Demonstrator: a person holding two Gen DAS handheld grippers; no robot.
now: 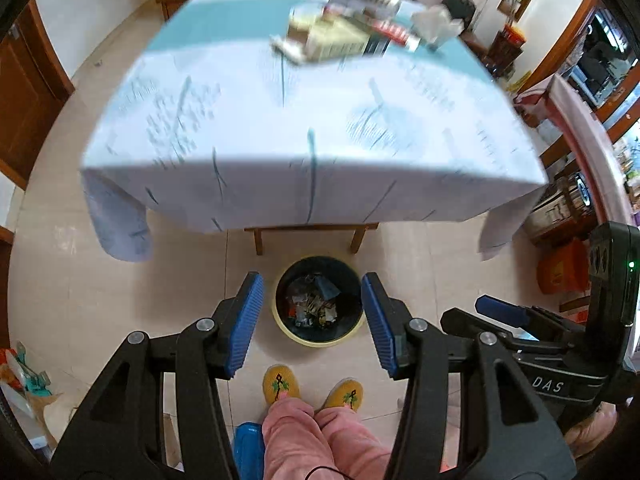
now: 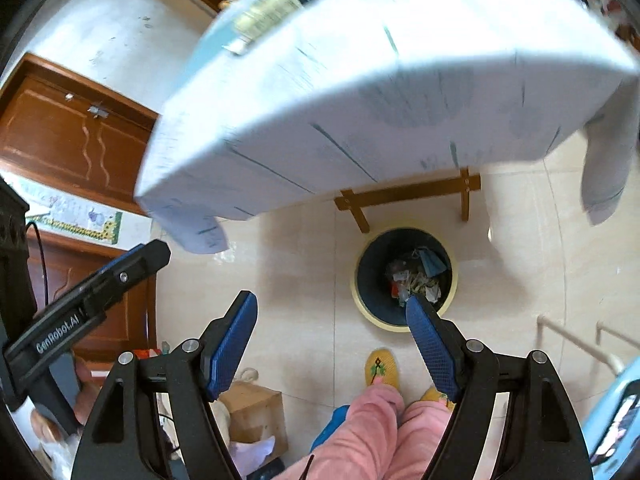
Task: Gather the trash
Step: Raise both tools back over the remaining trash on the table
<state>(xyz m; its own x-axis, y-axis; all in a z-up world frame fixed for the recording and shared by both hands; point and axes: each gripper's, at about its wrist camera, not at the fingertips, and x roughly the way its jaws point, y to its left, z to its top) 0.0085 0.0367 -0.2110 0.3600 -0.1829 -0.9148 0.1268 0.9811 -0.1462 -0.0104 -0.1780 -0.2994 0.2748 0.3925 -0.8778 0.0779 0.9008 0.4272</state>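
A yellow-rimmed trash bin (image 1: 280, 322) with a dark liner stands on the floor in front of the table, holding crumpled wrappers and paper (image 1: 314, 306). My left gripper (image 1: 313, 314) is open and empty, high above the bin, which shows between its blue pads. In the right wrist view the bin (image 2: 362, 314) lies ahead to the right. My right gripper (image 2: 332, 344) is open and empty, with its right pad over the bin's near rim. The right gripper also shows in the left wrist view (image 1: 500, 310).
A table with a pale blue cloth (image 1: 280, 120) carries boxes and packets (image 1: 340, 36) at its far side, blurred. The person's pink trousers and yellow slippers (image 1: 280, 384) are below me. A cardboard box (image 2: 256, 412) sits on the floor at left. Wooden doors line the left wall.
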